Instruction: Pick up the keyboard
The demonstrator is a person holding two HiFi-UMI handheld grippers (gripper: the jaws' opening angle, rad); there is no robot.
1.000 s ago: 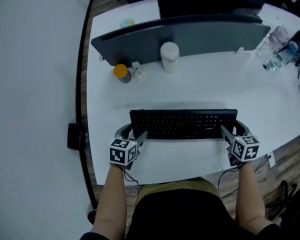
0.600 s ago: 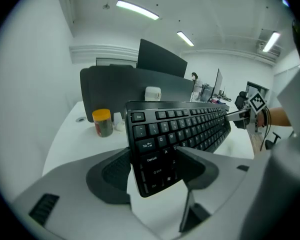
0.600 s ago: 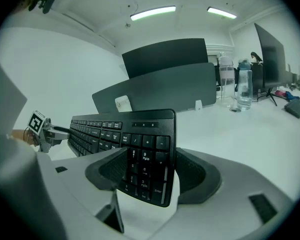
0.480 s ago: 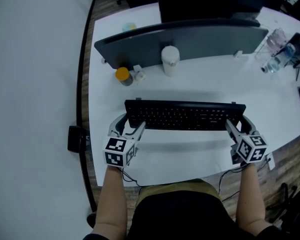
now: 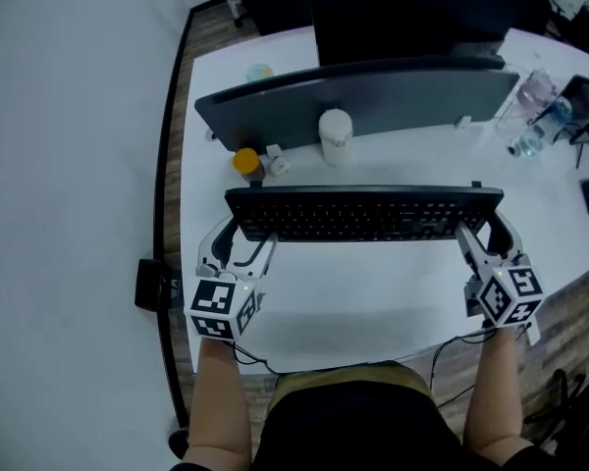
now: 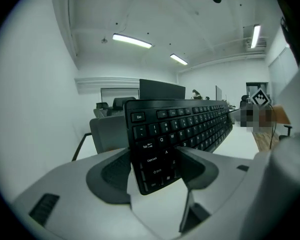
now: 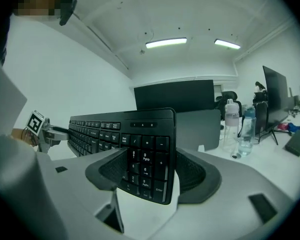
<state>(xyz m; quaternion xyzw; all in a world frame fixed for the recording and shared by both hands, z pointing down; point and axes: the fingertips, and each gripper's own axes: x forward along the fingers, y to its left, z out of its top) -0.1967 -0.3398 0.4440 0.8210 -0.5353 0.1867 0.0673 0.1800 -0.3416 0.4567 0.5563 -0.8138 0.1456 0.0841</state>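
A black full-size keyboard point(image 5: 363, 214) hangs level above the white desk point(image 5: 373, 297), held by its two short ends. My left gripper point(image 5: 238, 234) is shut on its left end, pads above and below the Caps Lock side point(image 6: 152, 166). My right gripper point(image 5: 483, 228) is shut on the number-pad end point(image 7: 149, 170). In the left gripper view the keyboard point(image 6: 185, 124) runs away to the right; in the right gripper view the keyboard point(image 7: 115, 129) runs away to the left. Its shadow lies on the desk underneath.
A grey partition screen point(image 5: 373, 96) crosses the desk behind the keyboard, with a white cup point(image 5: 335, 133) and an orange-lidded jar point(image 5: 246, 163) before it. Clear bottles point(image 5: 530, 116) stand at the far right. A dark monitor point(image 5: 402, 8) rises beyond. The desk's left edge drops to wooden floor.
Both grippers have risen together with the keyboard between them. It has left the desk surface and now sits higher and larger in the head view, still level.
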